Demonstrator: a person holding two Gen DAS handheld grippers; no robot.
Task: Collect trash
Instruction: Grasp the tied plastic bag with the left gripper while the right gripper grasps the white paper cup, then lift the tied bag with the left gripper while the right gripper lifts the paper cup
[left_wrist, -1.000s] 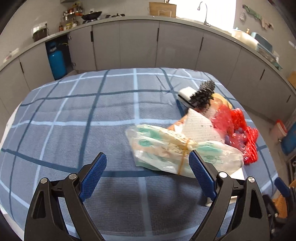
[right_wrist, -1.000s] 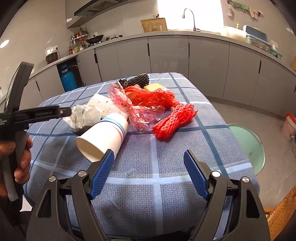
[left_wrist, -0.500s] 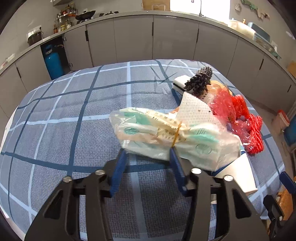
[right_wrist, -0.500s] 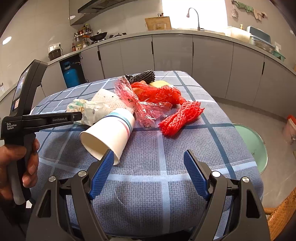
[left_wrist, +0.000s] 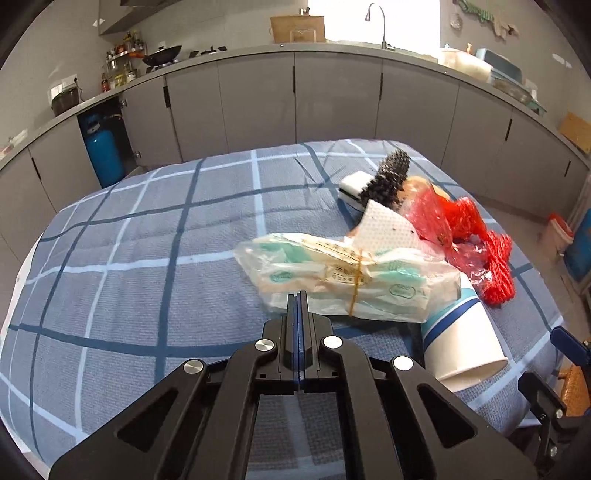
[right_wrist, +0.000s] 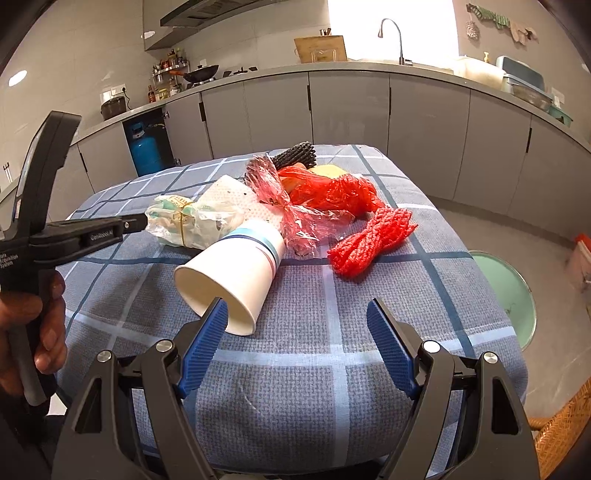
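Clear plastic bag (left_wrist: 347, 277) of wrappers, centre frame on the checked counter (left_wrist: 147, 240), is now pinched at its near edge by the left gripper (left_wrist: 297, 295), open a second ago; the right gripper (right_wrist: 295, 343) hovers released, so lifting can begin.

On the blue checked tablecloth (right_wrist: 332, 369), the white paper cup with blue bands (right_wrist: 236, 273) lies on its side at the centre. The clear plastic bag of rubber-banded packets (right_wrist: 184, 221) sits at its ten o'clock, touching it. The red mesh netting (right_wrist: 369, 240) lies at three o'clock, with the crumpled red cellophane wrapper (right_wrist: 291, 218) between. The black bristly foam net (right_wrist: 295, 157) lies behind at twelve.
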